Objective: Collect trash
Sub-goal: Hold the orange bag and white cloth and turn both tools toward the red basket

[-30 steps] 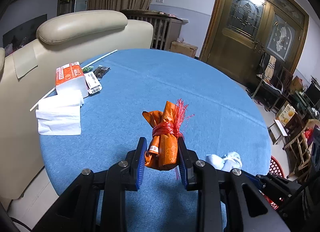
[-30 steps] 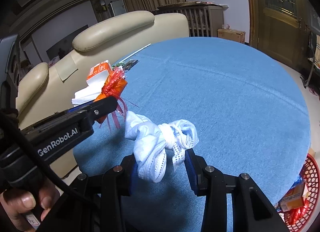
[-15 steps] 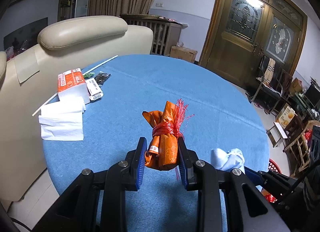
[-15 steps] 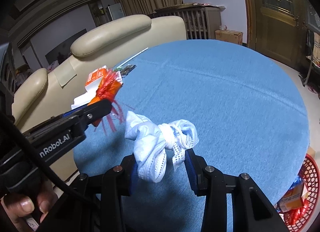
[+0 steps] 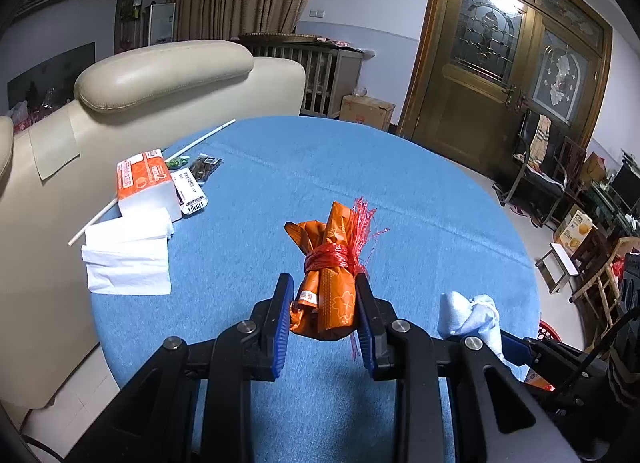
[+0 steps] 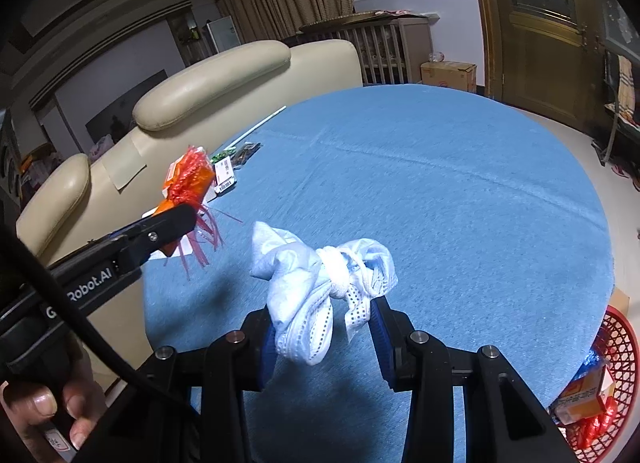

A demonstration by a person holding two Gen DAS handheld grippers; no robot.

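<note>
My left gripper (image 5: 323, 299) is shut on an orange bag bundle (image 5: 332, 283) tied with red string, held above the blue round table (image 5: 400, 191). The bundle also shows in the right wrist view (image 6: 188, 183) at the left. My right gripper (image 6: 322, 323) is shut on a knotted white cloth bundle (image 6: 320, 275), held above the table's near edge. That white bundle shows in the left wrist view (image 5: 472, 317) at lower right. A red trash basket (image 6: 600, 383) with wrappers in it stands on the floor at the right.
An orange-and-white tissue pack (image 5: 146, 183), white napkins (image 5: 128, 255), a long white stick (image 5: 160, 171) and small packets (image 5: 206, 167) lie at the table's left. A cream sofa (image 5: 160, 79) stands behind. Wooden doors (image 5: 500, 75) and chairs (image 5: 580, 271) are at the right.
Both grippers have lifted and drawn back slightly with their bundles still held. The table looks lower and farther in both views.
</note>
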